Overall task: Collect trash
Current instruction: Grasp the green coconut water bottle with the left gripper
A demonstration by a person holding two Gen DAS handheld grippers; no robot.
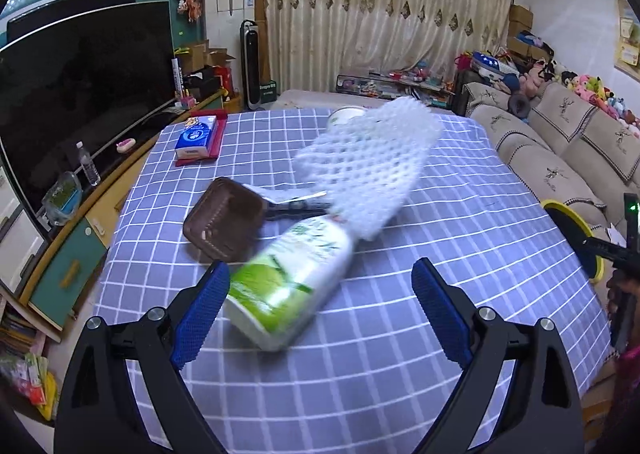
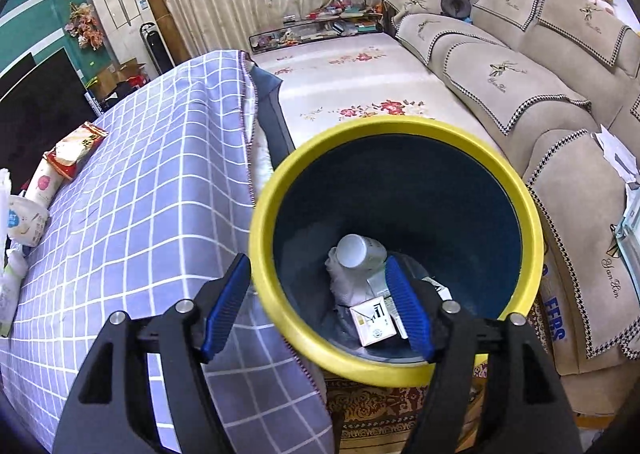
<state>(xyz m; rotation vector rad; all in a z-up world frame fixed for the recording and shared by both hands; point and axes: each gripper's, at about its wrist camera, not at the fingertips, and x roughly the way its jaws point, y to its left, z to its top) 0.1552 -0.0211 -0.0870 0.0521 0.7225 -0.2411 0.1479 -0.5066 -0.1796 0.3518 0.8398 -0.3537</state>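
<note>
In the left wrist view my left gripper (image 1: 320, 310) is open over the checked tablecloth (image 1: 460, 254). A green and white carton (image 1: 292, 282) lies tilted between its fingers, close to the left pad (image 1: 200, 314), blurred. Past it lie a white foam net (image 1: 368, 166), a brown plastic tray (image 1: 224, 222) and a paper cup (image 1: 344, 116). In the right wrist view my right gripper (image 2: 320, 306) is open, astride the near rim of a yellow-rimmed dark bin (image 2: 400, 246). The bin holds a white bottle (image 2: 356, 250), a small white box (image 2: 374, 320) and wrappers.
A blue tissue pack (image 1: 196, 136) on a red tray sits at the table's far left. A TV (image 1: 80, 102) and cabinet stand left of the table. A beige sofa (image 2: 520, 74) and a flowered mat (image 2: 360, 78) lie right of it. The bin's rim (image 1: 568, 222) shows at the table's right edge.
</note>
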